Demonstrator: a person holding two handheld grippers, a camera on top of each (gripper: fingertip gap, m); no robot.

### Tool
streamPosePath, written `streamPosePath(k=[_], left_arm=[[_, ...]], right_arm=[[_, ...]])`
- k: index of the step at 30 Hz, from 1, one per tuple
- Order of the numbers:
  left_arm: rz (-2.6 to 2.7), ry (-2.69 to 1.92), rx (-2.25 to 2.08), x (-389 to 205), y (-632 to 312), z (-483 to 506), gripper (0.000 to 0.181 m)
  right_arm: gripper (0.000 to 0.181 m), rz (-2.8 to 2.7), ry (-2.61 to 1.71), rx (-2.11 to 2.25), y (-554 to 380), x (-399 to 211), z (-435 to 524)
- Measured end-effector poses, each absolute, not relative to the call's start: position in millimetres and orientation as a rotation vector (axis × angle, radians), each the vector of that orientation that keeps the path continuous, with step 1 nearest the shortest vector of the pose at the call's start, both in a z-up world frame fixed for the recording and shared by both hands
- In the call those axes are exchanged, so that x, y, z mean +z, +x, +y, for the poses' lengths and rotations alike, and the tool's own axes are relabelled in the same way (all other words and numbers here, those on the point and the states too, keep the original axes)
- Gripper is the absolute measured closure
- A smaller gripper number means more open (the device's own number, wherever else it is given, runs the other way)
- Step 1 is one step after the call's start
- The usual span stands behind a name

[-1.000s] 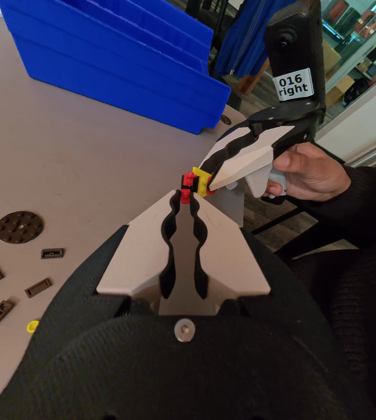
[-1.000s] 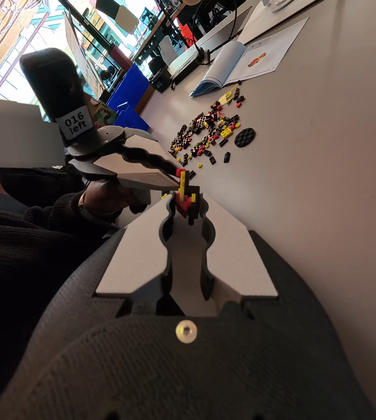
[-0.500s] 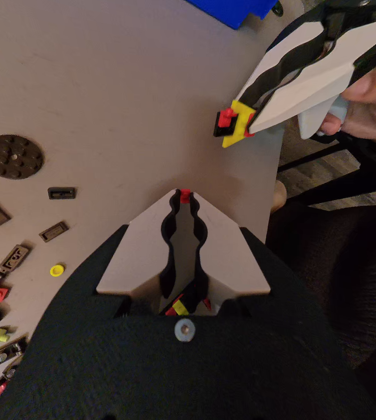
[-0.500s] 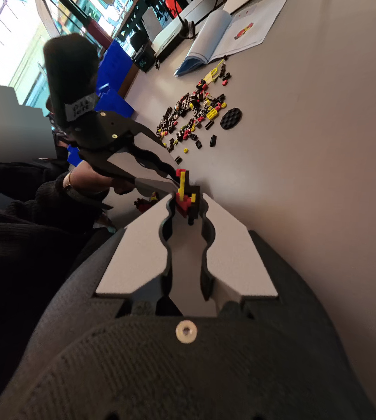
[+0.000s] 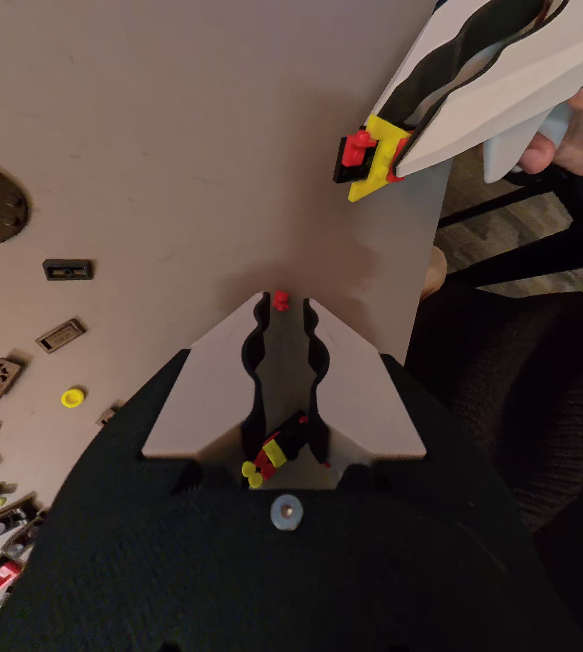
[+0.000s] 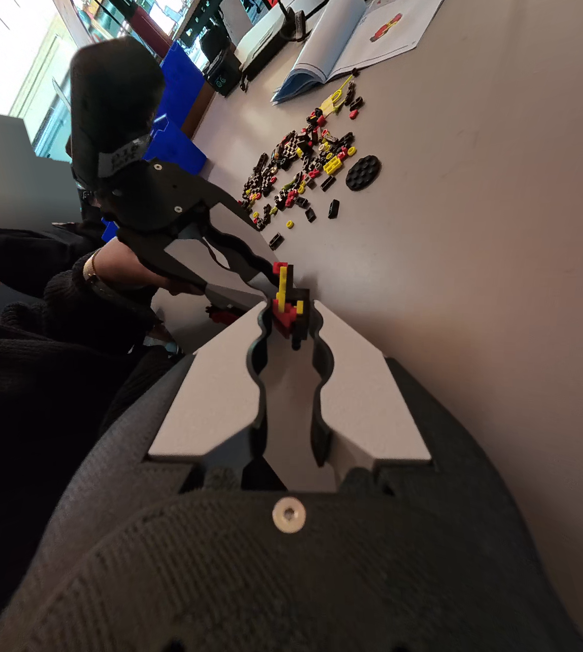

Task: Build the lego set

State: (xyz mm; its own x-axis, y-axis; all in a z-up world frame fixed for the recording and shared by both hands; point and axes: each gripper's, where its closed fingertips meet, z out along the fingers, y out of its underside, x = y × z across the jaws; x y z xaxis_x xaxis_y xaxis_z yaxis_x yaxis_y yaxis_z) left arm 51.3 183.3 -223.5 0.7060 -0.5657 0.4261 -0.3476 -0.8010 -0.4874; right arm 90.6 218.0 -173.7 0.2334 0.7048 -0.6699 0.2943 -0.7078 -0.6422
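In the left wrist view my left gripper (image 5: 286, 299) is open low over the table (image 5: 177, 123). A small red piece (image 5: 280, 300) sits between its fingertips, near the left one, and is not gripped. A small red, yellow and black build (image 5: 276, 451) lies on the table under this gripper. My right gripper (image 6: 289, 306) is shut on a red, yellow and black lego assembly (image 6: 288, 303) and holds it above the table. That gripper (image 5: 401, 148) and its assembly (image 5: 367, 158) also show at the upper right of the left wrist view. The left gripper's fingers (image 6: 233, 254) show just beyond the assembly.
A pile of loose pieces (image 6: 300, 165) and a round black plate (image 6: 363, 173) lie farther along the table. An open instruction booklet (image 6: 353, 46) and blue bins (image 6: 173, 148) stand beyond. Dark tiles (image 5: 67, 270) and a yellow stud (image 5: 72, 397) lie to the left. The table edge (image 5: 427, 247) is close on the right.
My left gripper pulled away from the right gripper's assembly and down towards the table, then opened and released the small red piece. The right gripper kept its hold on the assembly.
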Motion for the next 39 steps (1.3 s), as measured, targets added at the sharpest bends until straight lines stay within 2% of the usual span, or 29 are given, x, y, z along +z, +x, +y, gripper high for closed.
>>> streamPosePath(k=[7, 17, 23, 33, 39], left_arm=[[0.795, -2.5, -0.787, -218.5, 41.1, 183.2, 0.181], [1.631, -1.917, -0.283, -209.6, 43.2, 185.9, 0.176], [1.971, -1.887, -0.29, -226.4, 42.6, 179.4, 0.175], [2.015, -1.904, -0.359, -233.5, 50.7, 177.0, 0.179], [1.752, -1.922, -0.418, -212.8, 56.4, 190.8, 0.18]], right_arm=[[0.163, -0.917, -2.126, 1.471, 91.2, -172.6, 218.8], [0.163, -0.896, -2.124, 1.489, 92.3, -171.8, 222.0], [0.163, -0.911, -2.118, 1.451, 93.5, -171.0, 222.7], [0.163, -0.899, -2.177, 1.471, 93.7, -181.6, 221.6], [0.162, -0.893, -2.2, 1.472, 94.4, -185.1, 221.1]])
